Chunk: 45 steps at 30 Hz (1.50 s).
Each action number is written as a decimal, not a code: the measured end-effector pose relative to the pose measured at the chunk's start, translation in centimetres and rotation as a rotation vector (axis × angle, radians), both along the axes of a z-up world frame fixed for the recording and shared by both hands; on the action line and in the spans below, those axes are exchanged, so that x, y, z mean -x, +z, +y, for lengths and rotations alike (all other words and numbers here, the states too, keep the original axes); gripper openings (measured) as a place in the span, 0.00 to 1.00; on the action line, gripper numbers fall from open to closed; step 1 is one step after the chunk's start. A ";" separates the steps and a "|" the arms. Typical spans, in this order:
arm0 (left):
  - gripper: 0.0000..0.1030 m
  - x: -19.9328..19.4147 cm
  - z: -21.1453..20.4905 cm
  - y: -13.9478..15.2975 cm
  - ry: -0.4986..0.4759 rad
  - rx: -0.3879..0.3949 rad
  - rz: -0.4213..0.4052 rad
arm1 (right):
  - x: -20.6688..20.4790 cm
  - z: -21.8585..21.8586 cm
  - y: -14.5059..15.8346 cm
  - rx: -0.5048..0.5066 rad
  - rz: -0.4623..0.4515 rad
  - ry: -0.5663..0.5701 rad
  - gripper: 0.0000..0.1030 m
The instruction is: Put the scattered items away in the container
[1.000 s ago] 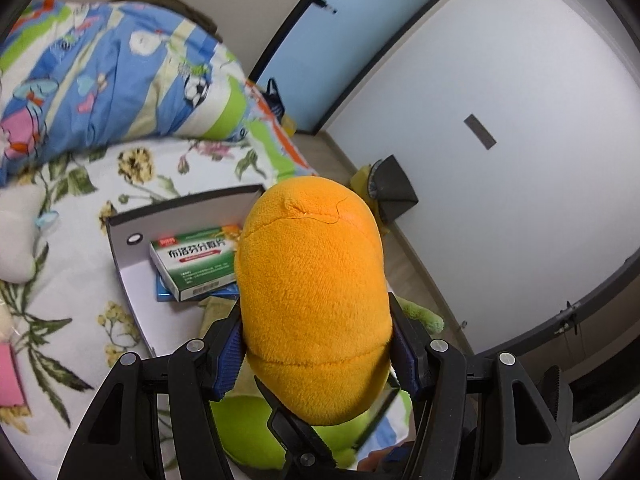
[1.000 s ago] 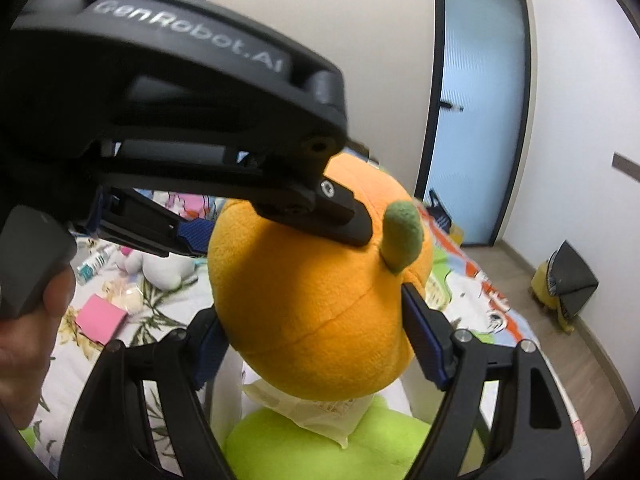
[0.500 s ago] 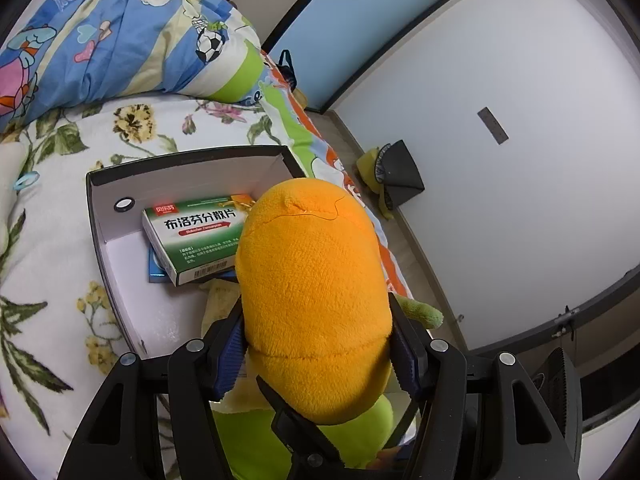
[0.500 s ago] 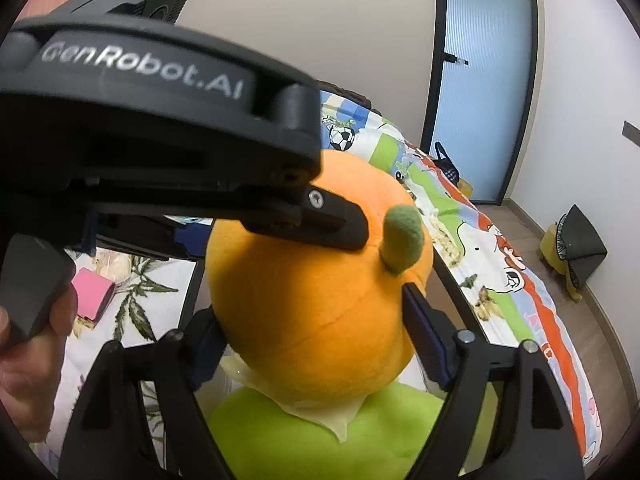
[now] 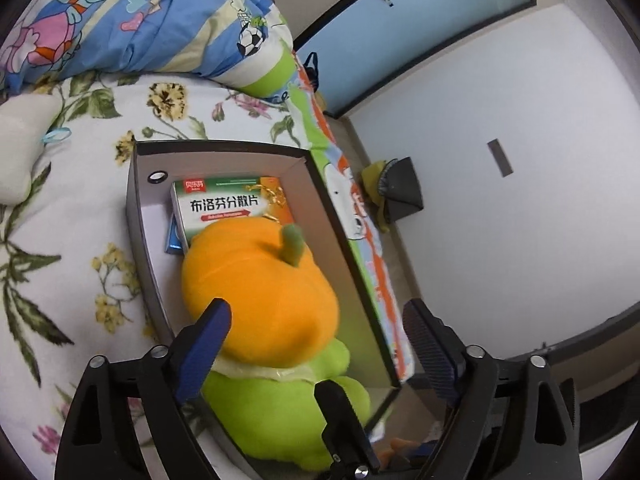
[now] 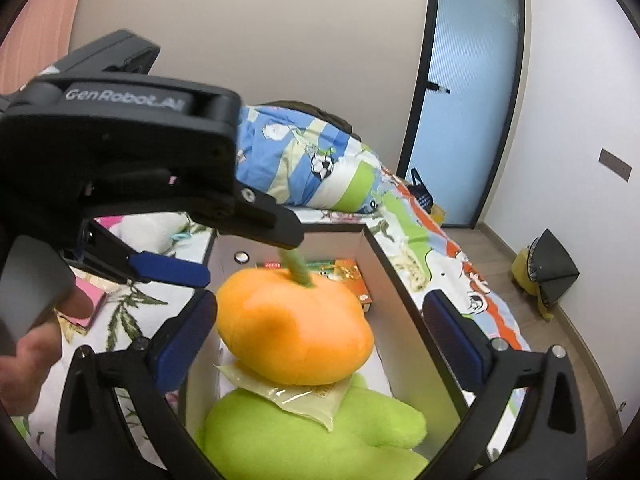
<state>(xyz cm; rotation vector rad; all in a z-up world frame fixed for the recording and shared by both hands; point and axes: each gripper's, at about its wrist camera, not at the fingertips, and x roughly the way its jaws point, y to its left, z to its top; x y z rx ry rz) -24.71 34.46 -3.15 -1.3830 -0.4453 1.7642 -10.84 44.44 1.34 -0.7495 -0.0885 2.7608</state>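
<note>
An orange plush fruit (image 5: 260, 292) with a green stem lies in the dark open box (image 5: 138, 216) on the bed, on top of a green plush toy (image 5: 280, 416). A green and white medicine box (image 5: 224, 204) lies at the box's far end. My left gripper (image 5: 316, 332) is open, its blue pads on either side of the orange plush and apart from it. My right gripper (image 6: 320, 324) is open too, above the same plush (image 6: 292, 328). The left gripper's body (image 6: 120, 152) crosses the right wrist view.
The box (image 6: 404, 296) sits on a floral bedsheet (image 5: 72, 248). A blue cartoon duvet (image 5: 140, 20) lies bunched behind it. A white plush (image 5: 20, 148) and a pink pad (image 6: 90, 308) lie to the left. The bed edge and floor are to the right.
Both grippers have opened and let go of the orange plush. It has dropped into the box onto the green plush.
</note>
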 end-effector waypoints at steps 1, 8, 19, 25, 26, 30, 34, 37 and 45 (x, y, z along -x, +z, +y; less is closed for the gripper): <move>0.92 -0.2 -0.5 0.4 0.011 -0.005 0.001 | -0.2 -0.1 0.4 0.001 0.008 0.003 1.00; 0.94 -1.7 -5.0 4.5 0.062 -0.081 0.028 | -0.5 0.9 1.2 -0.032 0.065 0.027 1.00; 0.94 -6.3 -14.9 12.8 0.140 -0.174 0.168 | -5.8 -8.7 8.6 -0.104 0.177 0.110 1.00; 0.94 -9.3 -20.5 16.1 0.197 -0.150 0.284 | -7.9 -13.1 10.7 -0.130 0.193 0.150 1.00; 0.94 -9.9 -21.2 16.5 0.203 -0.148 0.299 | -8.2 -13.6 10.9 -0.132 0.190 0.156 1.00; 0.95 -12.5 -23.2 18.1 0.213 -0.136 0.418 | -10.2 -15.3 11.8 -0.132 0.164 0.170 1.00; 1.00 -16.1 -23.8 19.3 0.204 -0.059 0.610 | -12.2 -14.8 11.5 -0.080 0.104 0.172 1.00; 1.00 -17.5 -22.9 18.6 0.166 -0.008 0.650 | -13.0 -12.7 10.5 -0.007 0.044 0.144 1.00; 1.00 -19.2 -18.7 13.1 0.120 0.096 0.639 | -14.9 -7.6 6.9 0.099 -0.049 0.035 1.00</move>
